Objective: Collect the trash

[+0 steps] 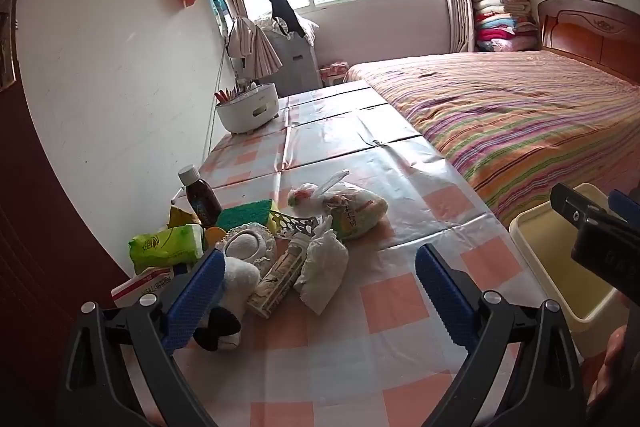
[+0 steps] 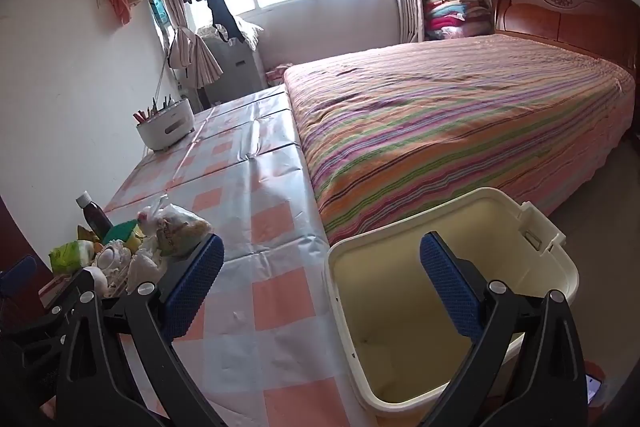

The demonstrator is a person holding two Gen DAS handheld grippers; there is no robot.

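Note:
A heap of trash lies on the checked tablecloth (image 1: 400,299) at the left: a knotted plastic bag of scraps (image 1: 352,209), a small white bag (image 1: 322,273), a paper tube wrapper (image 1: 278,277), a green tissue pack (image 1: 166,245), a brown medicine bottle (image 1: 202,197), a green sponge (image 1: 246,213) and a white plush toy (image 1: 236,283). My left gripper (image 1: 320,287) is open and empty, just in front of the heap. My right gripper (image 2: 322,287) is open and empty above the near rim of the cream bin (image 2: 532,239). The heap also shows in the right wrist view (image 2: 176,225).
A striped bed (image 2: 460,123) runs along the table's right side. A white round holder with pens (image 1: 248,107) stands at the far left of the table by the wall. The bin (image 1: 560,267) stands on the floor beside the table's right edge.

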